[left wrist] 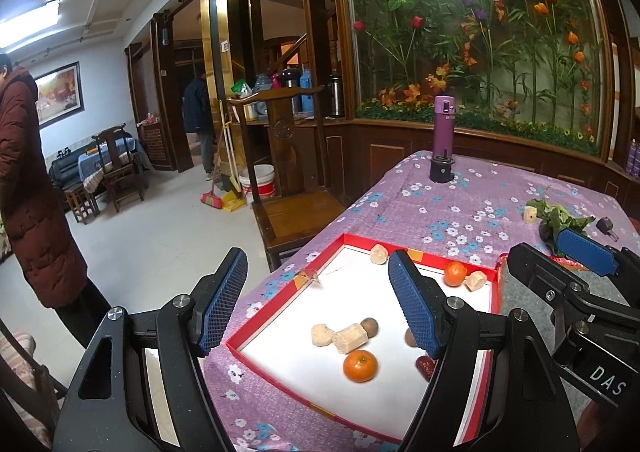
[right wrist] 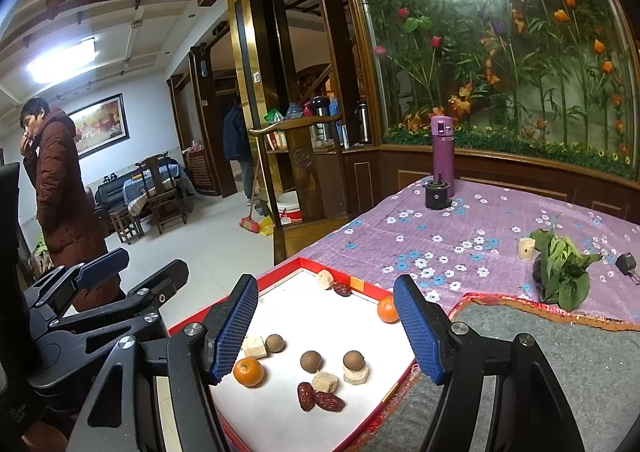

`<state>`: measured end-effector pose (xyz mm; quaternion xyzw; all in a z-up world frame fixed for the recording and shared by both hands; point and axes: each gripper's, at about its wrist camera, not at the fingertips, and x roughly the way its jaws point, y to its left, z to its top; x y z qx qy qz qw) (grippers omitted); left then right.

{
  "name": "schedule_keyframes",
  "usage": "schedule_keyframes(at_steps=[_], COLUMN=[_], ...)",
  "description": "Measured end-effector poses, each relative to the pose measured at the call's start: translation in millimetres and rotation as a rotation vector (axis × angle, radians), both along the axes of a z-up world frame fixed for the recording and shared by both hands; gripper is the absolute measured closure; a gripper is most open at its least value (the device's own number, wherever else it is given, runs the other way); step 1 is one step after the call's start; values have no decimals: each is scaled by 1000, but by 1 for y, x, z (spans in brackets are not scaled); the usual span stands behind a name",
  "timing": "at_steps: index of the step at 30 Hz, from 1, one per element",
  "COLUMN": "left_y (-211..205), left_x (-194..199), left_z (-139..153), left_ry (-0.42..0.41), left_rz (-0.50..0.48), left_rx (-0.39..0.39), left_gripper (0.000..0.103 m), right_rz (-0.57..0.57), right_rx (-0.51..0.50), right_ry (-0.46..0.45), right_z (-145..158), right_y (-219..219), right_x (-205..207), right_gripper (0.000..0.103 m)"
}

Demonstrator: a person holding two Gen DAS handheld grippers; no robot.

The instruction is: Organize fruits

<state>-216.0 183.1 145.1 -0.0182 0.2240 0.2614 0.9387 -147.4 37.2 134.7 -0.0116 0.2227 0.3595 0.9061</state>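
Observation:
A shallow red box [left wrist: 280,308] [right wrist: 280,272] with a white floor lies on the flowered purple tablecloth. Inside it are two tangerines [left wrist: 360,366] [right wrist: 249,372], one near and one at the far side [left wrist: 455,274] [right wrist: 387,310], brown round longans [right wrist: 311,361], dark red dates [right wrist: 306,396] and pale sugar-cane chunks [left wrist: 351,338] [right wrist: 324,382]. My left gripper [left wrist: 318,304] hovers open above the box's near left part, nothing between its blue pads. My right gripper [right wrist: 326,326] hangs open over the box's near right part, also empty.
A purple flask [left wrist: 443,127] [right wrist: 442,153] and a black cap [left wrist: 441,169] stand at the table's far end. Leafy greens [right wrist: 560,272] and a pale chunk [right wrist: 526,248] lie right. A grey mat [right wrist: 560,352] lies beside the box. A wooden chair [left wrist: 296,187] stands left; a person in a brown coat [left wrist: 28,187] stands beyond.

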Motion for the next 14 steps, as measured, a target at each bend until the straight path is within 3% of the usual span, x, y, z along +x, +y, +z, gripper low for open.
schedule_keyframes(at_steps=[8,14], left_y=[8,4], left_x=[-5,0], left_z=[4,4], left_ry=[-11,-6], left_rz=[25,-22], left_rx=[1,-13], left_gripper=[29,29], right_rz=[36,37], right_rx=[-13,-11], right_ry=[3,12], right_z=[-2,-5], right_y=[11,10], right_x=[-3,-1], right_gripper=[35,35])
